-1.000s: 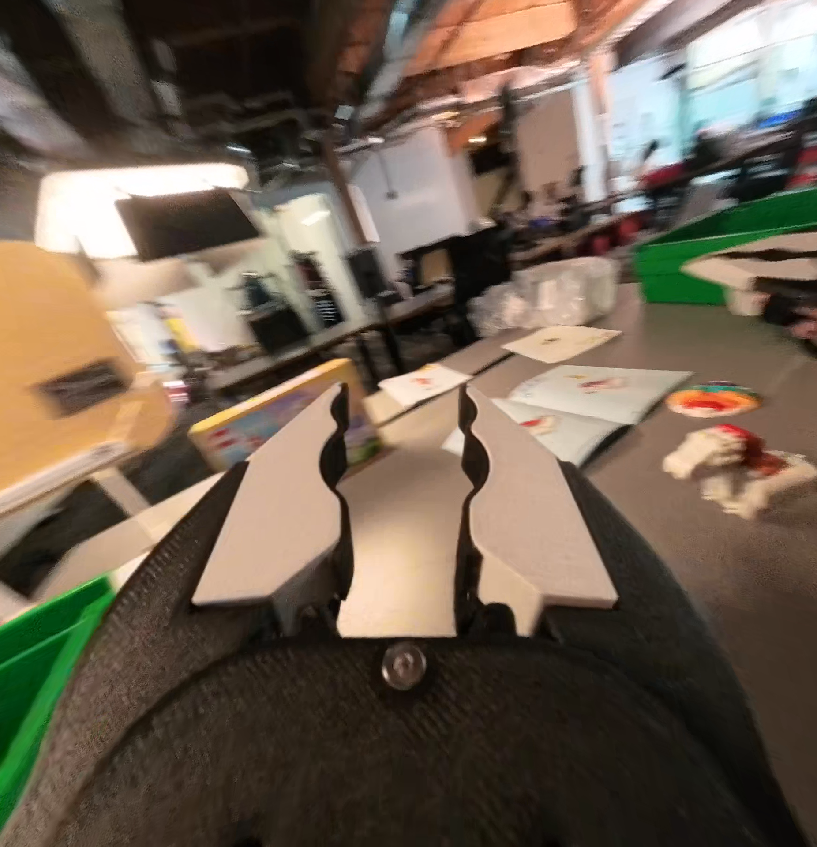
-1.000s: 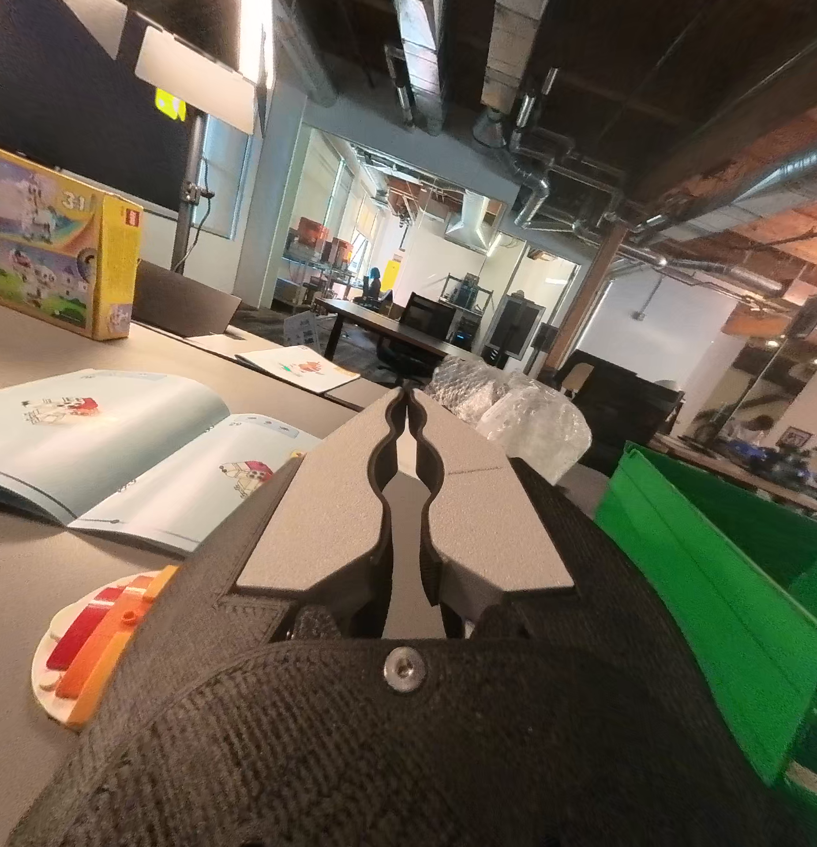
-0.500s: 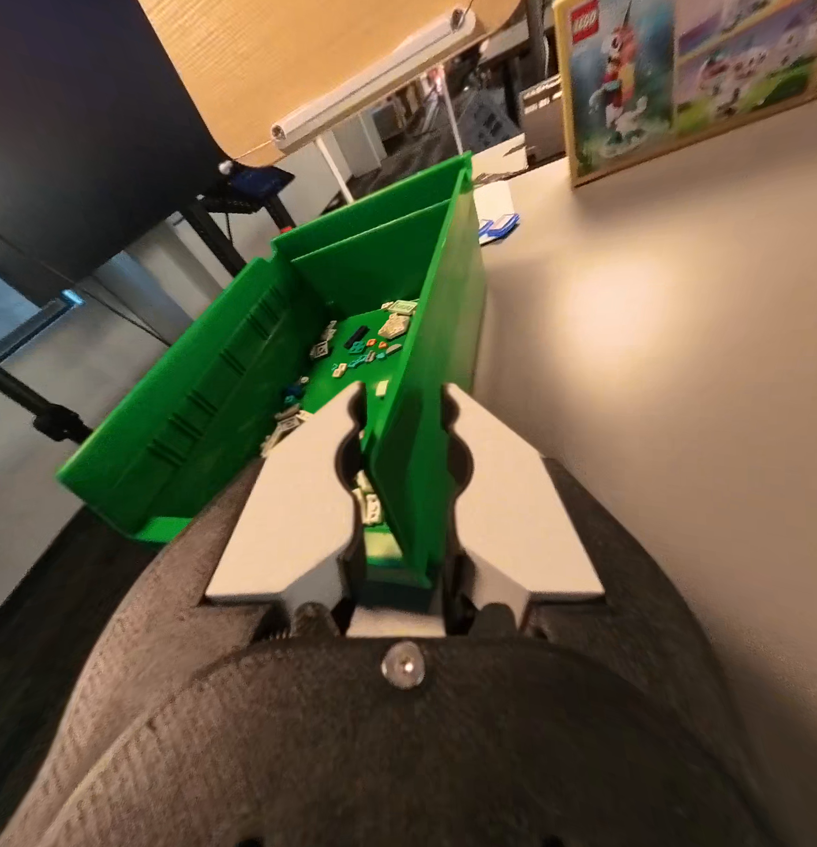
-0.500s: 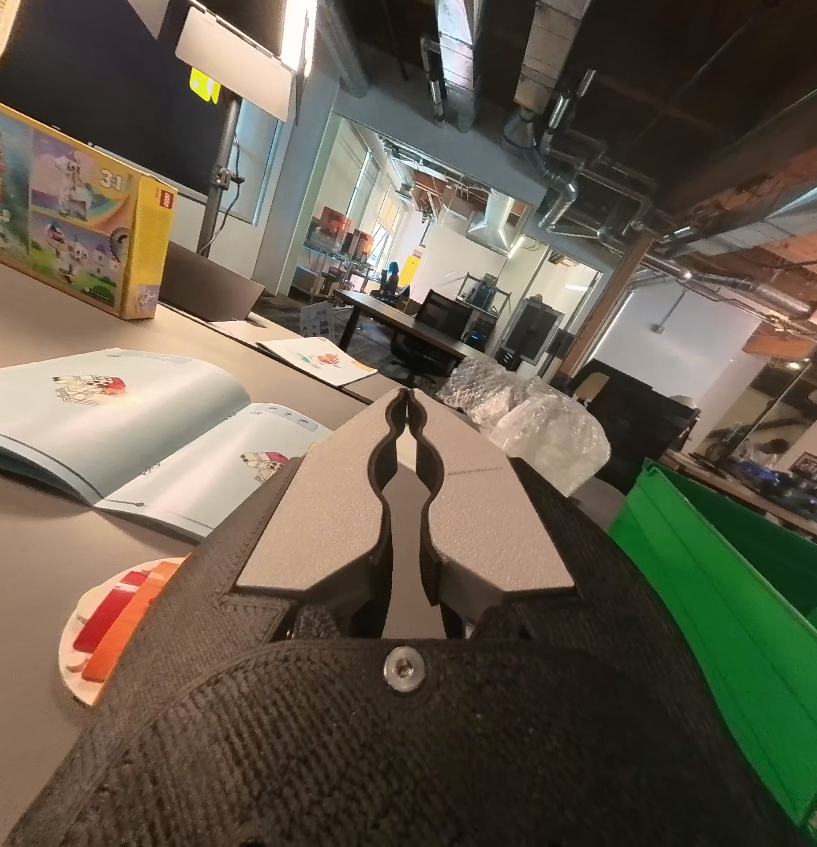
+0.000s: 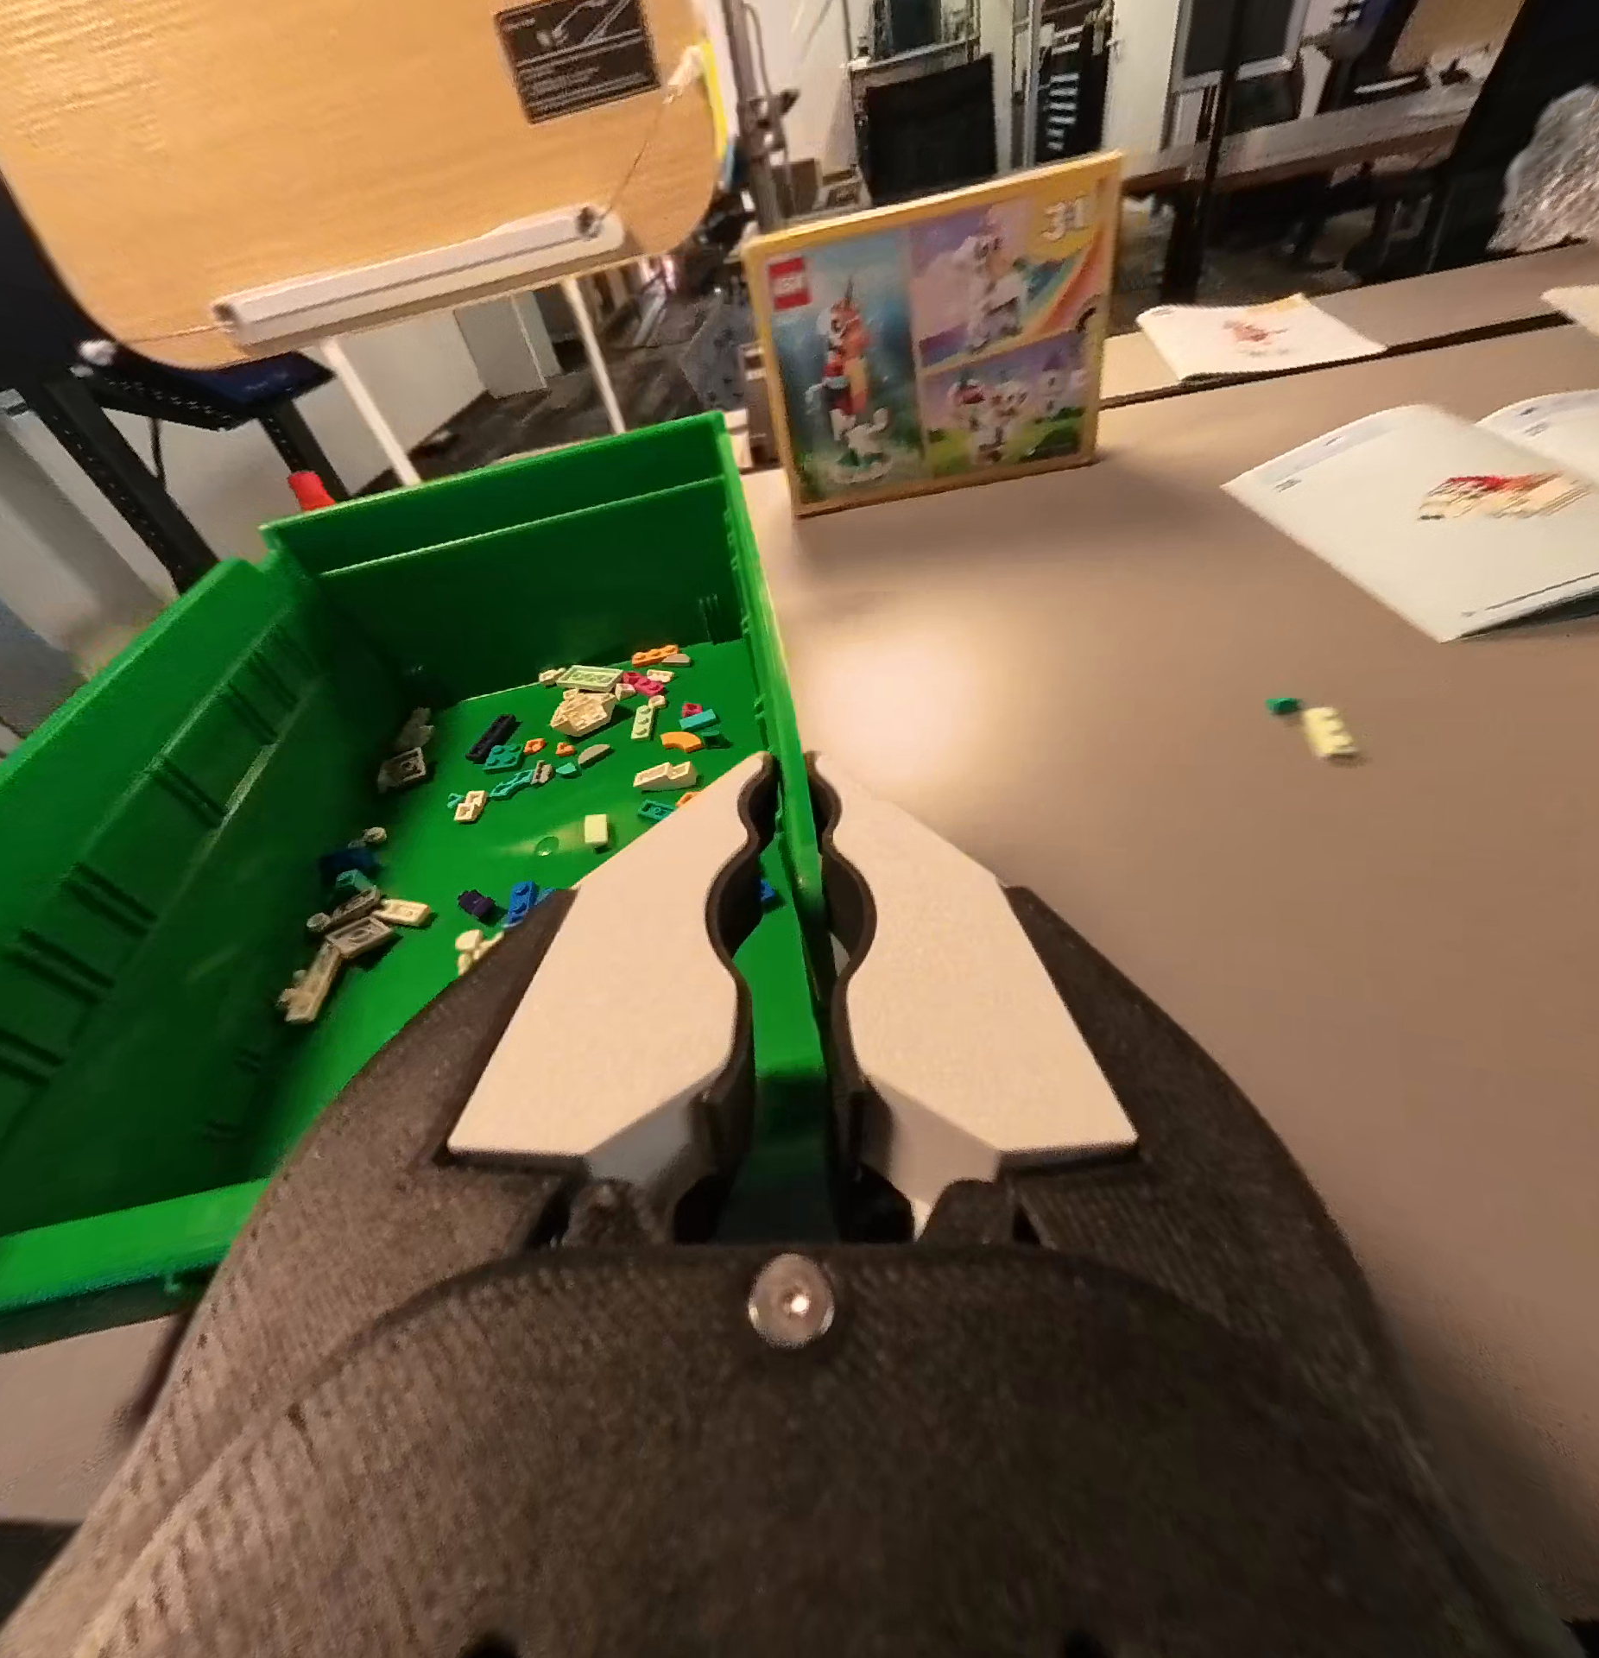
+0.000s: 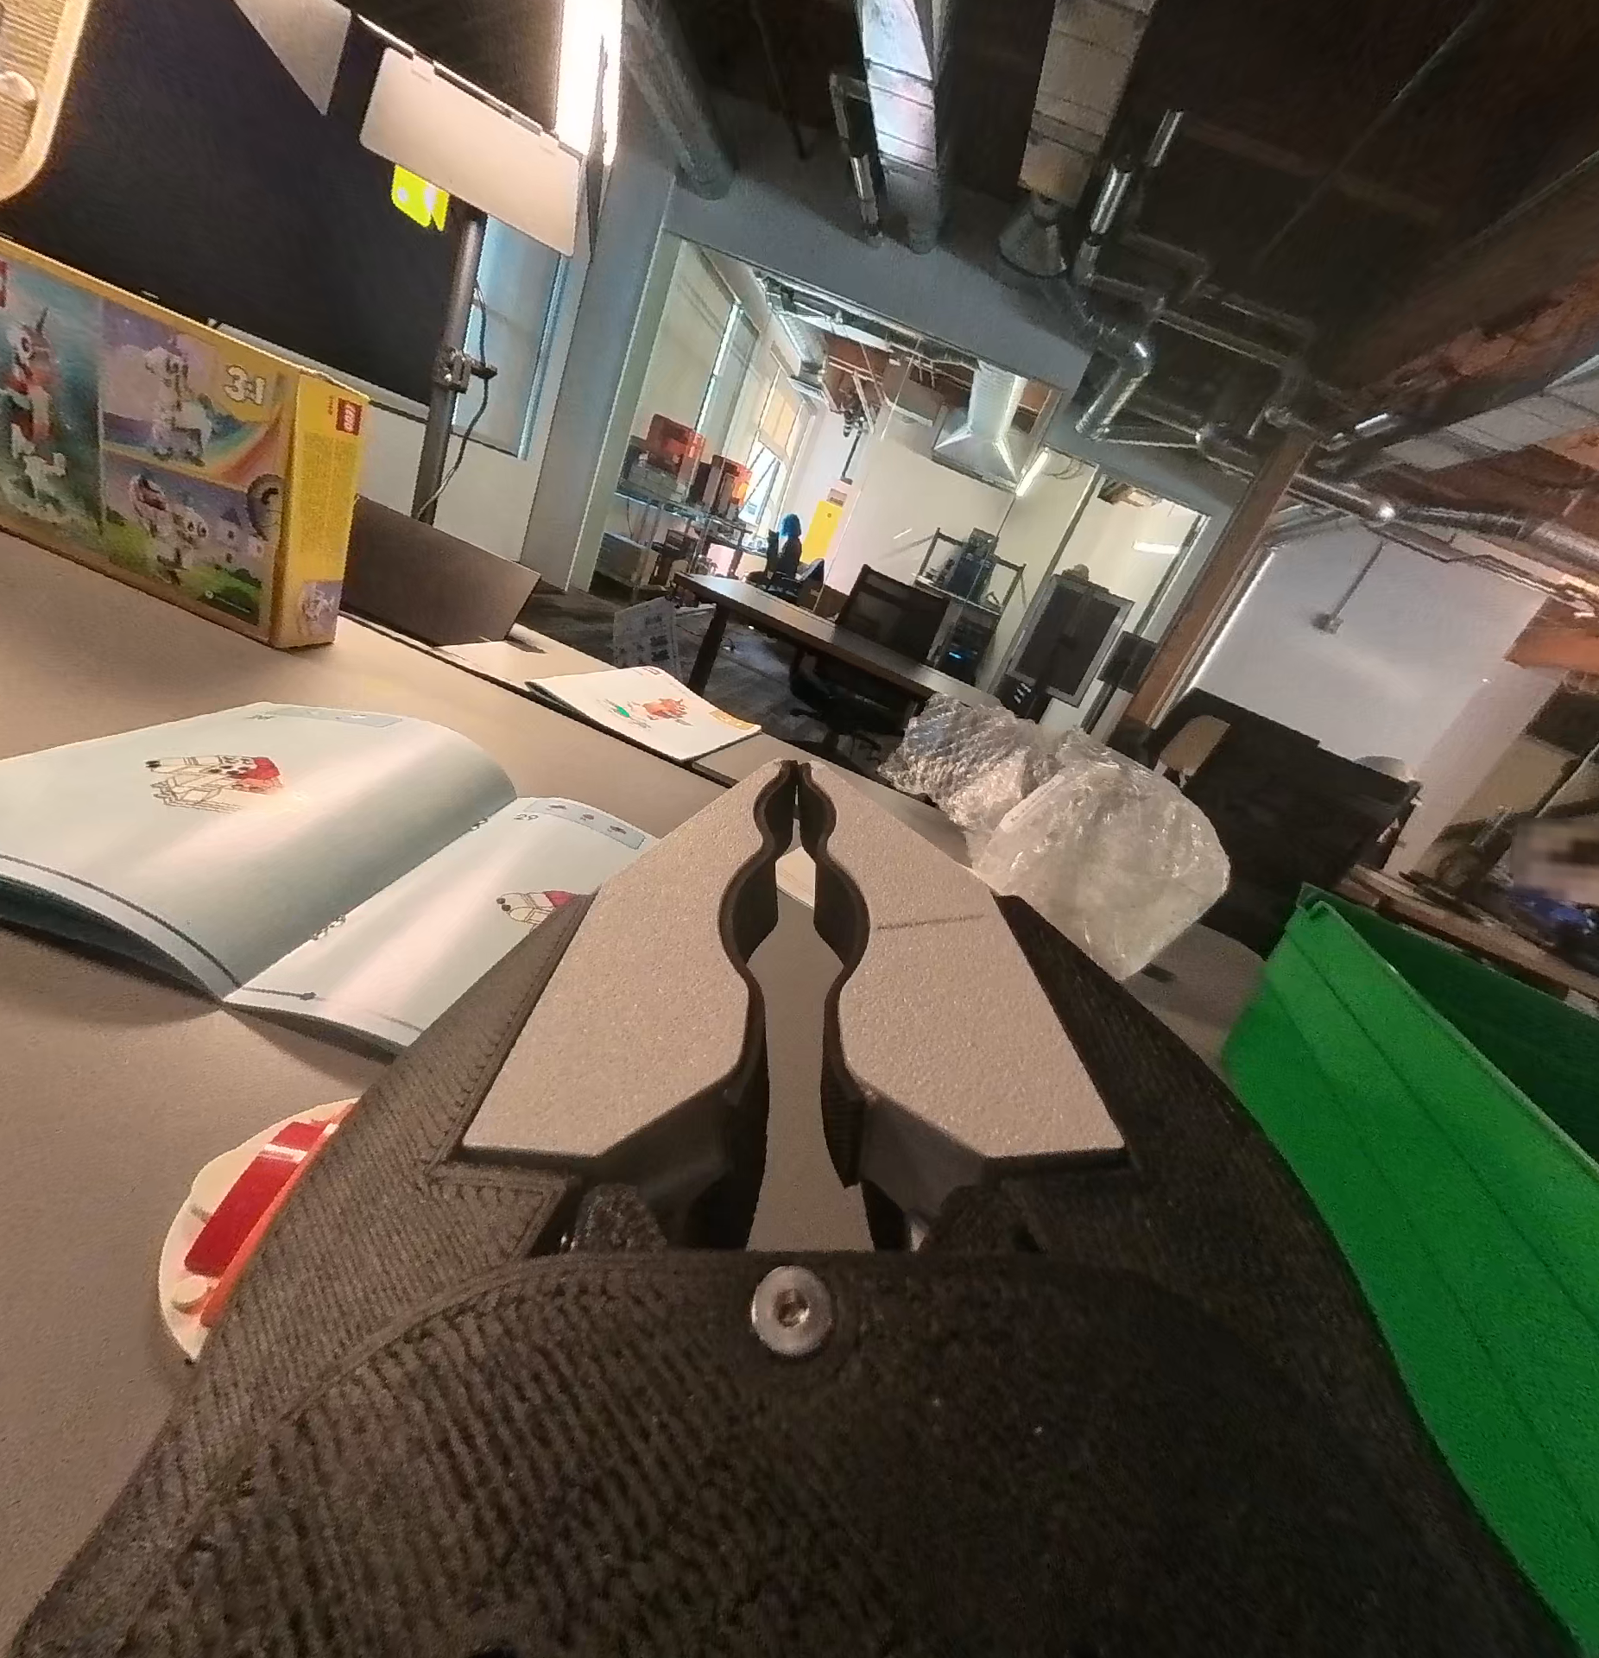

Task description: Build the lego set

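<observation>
My left gripper is shut on the right wall of a green bin at the table's left edge. Several small loose Lego pieces in many colours lie on the bin floor. Two small pieces, one green and one cream, lie on the table to the right. My right gripper is shut and empty, low over the table. A round white plate with red and orange pieces lies partly hidden under its left side. An open instruction booklet lies ahead on the left and also shows in the left wrist view.
The yellow Lego box stands at the table's far edge, also in the right wrist view. A second booklet, crumpled clear plastic bags and another green bin lie to the right. There is about 50 cm between the tips of the two grippers.
My left gripper swung from the table's middle to the green bin, straddled its right wall, then closed on it. My right gripper stayed shut and barely moved.
</observation>
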`<state>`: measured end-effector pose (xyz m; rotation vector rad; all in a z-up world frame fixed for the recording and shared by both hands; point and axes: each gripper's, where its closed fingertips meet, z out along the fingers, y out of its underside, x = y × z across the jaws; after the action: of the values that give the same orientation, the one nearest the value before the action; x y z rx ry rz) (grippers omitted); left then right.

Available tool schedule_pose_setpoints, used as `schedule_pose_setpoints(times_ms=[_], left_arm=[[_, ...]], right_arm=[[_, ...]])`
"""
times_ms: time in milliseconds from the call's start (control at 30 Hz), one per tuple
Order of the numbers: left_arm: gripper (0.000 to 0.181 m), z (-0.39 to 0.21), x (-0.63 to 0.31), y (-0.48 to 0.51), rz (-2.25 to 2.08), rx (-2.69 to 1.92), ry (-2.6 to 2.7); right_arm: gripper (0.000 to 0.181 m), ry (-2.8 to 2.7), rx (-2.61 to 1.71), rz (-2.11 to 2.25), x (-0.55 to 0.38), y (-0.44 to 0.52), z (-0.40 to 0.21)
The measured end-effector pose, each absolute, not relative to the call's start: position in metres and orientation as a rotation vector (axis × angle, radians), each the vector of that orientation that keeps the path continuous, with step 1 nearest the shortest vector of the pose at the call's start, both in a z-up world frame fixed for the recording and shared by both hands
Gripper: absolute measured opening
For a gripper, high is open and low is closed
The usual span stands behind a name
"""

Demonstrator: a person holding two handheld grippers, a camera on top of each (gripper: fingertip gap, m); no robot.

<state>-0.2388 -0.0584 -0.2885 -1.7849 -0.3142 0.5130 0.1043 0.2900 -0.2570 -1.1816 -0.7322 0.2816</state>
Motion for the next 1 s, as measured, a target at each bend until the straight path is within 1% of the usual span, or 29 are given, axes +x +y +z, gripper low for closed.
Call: schedule_pose_setpoints(times_ms=[100, 267, 400, 500, 600, 700, 867, 1000], left_arm=[[0.01, -0.287, -0.206, -0.035, 0.452, -1.777, -0.248], [0.028, -0.286, -0.164, 0.003, 0.304, -1.775, -0.133], [0.039, -0.254, -0.15, 0.005, 0.228, -1.66, -0.074], [0.038, -0.224, -0.161, -0.008, 0.236, -1.551, -0.096], [0.04, -0.212, -0.176, -0.02, 0.271, -1.516, -0.125], [0.039, -0.21, -0.187, -0.027, 0.306, -1.508, -0.128], [0.035, -0.23, -0.19, -0.019, 0.167, -1.613, -0.131], [0.029, -0.205, -0.219, -0.025, 0.304, -1.563, -0.149]], right_arm=[[0.0, -0.723, -1.184, 0.286, 0.106, 0.291, -0.256], [0.0, -0.715, -1.188, 0.292, 0.107, 0.292, -0.256], [0.0, -0.724, -1.188, 0.296, 0.106, 0.292, -0.256], [0.0, -0.738, -1.181, 0.299, 0.102, 0.291, -0.257], [0.0, -0.746, -1.175, 0.289, 0.101, 0.291, -0.257], [0.0, -0.727, -1.178, 0.281, 0.105, 0.292, -0.256], [0.0, -0.666, -1.185, 0.307, 0.114, 0.294, -0.251], [0.0, -0.654, -1.186, 0.3, 0.116, 0.301, -0.252]])
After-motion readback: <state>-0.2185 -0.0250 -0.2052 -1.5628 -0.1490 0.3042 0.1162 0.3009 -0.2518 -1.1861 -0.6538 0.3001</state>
